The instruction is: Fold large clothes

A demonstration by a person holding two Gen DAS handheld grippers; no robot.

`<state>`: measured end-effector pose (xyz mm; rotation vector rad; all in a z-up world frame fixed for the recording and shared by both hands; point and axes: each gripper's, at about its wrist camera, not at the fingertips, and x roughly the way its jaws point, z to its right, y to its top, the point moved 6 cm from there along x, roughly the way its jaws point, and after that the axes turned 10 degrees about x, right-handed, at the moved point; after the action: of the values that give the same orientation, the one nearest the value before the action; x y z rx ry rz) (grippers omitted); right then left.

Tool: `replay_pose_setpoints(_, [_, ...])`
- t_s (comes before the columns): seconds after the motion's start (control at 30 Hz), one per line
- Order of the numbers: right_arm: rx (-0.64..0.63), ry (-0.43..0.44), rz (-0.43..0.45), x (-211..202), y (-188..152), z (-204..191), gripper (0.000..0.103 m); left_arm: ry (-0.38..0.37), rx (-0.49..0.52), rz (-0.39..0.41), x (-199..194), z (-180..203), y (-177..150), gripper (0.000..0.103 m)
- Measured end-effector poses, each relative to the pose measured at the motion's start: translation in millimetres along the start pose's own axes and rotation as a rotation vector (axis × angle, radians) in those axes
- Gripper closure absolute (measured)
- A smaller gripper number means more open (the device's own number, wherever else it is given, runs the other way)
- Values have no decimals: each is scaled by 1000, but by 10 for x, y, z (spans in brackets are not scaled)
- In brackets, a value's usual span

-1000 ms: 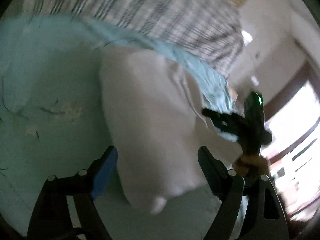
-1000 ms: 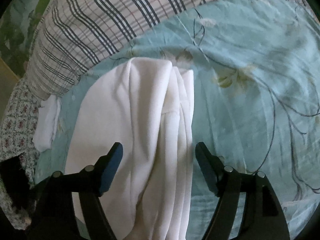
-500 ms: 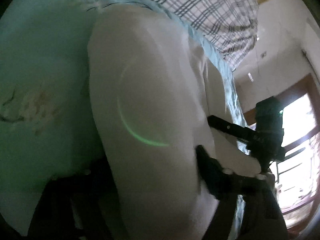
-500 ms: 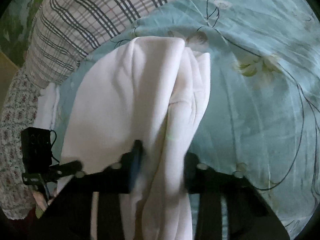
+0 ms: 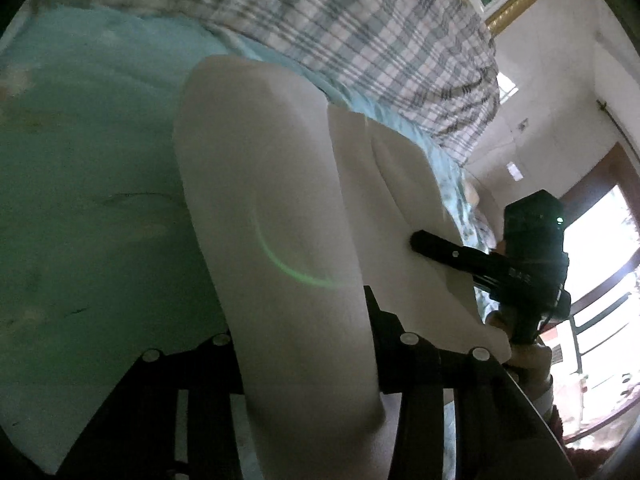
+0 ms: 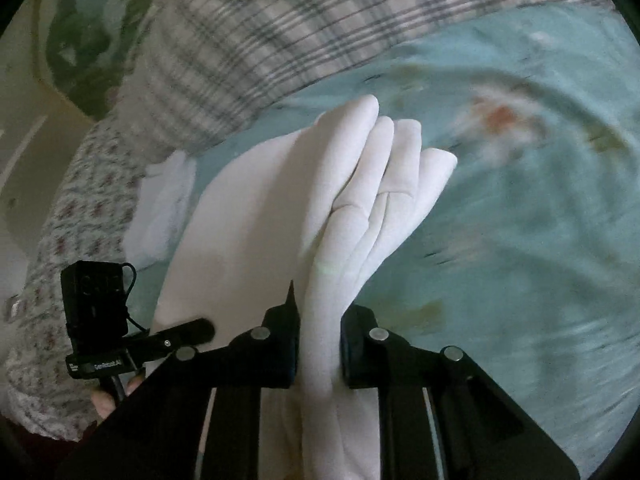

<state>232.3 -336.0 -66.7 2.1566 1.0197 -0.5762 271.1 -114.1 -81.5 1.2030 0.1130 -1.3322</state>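
A white garment lies bunched in long folds on a teal floral bedsheet. My right gripper is shut on the near edge of its thick folds. In the left wrist view my left gripper is shut on the near end of the same garment, which fills the gap between its fingers. The right gripper shows there at the right, clamped on the cloth. The left gripper shows in the right wrist view at the lower left, against the cloth.
A plaid blanket lies bunched across the far side of the bed. A small white cloth lies left of the garment. A flowered cloth hangs at the bed's left edge. A doorway and bright window are at the right.
Both grippers were open around the garment a second ago and have since closed on its near edge. The cloth has lifted and bunched up between them.
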Motion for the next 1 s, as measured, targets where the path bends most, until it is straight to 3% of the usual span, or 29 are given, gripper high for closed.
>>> replay_pose_setpoints(0.17, [-3, 109, -68, 509, -299, -468, 86, 106, 6, 13, -578, -402, -222, 61])
replay_pose_setpoints(0.27, [5, 130, -110, 803, -447, -594, 86, 146, -16, 5, -706, -672, -384, 61])
replay_pose_setpoints(0.43, [16, 58, -150, 1193, -670, -530, 86, 170, -63, -8, -614, -1048, -734, 55])
replay_pose_setpoints(0.53, [45, 57, -142, 1192, -690, -467, 84, 165, -69, 10, -585, -1067, -753, 50])
replay_pose_setpoints(0.6, [39, 30, -137, 1167, -683, -460, 77, 181, -70, 7, -551, -1044, -738, 46])
replay_pose_setpoints(0.67, [37, -20, -123, 1109, -658, -435, 54, 188, -75, 8, -577, -997, -723, 44])
replay_pose_setpoints(0.7, [38, -42, -108, 1056, -646, -421, 51, 195, -76, 14, -624, -990, -736, 43])
replay_pose_setpoints(0.87, [-16, -81, 12, 611, -550, -530, 51, 236, -68, 136, -1102, -927, -801, 42])
replay_pose_setpoints(1.0, [-89, -11, -17, 591, -623, -794, 51, 205, -78, 218, -1290, -896, -756, 44])
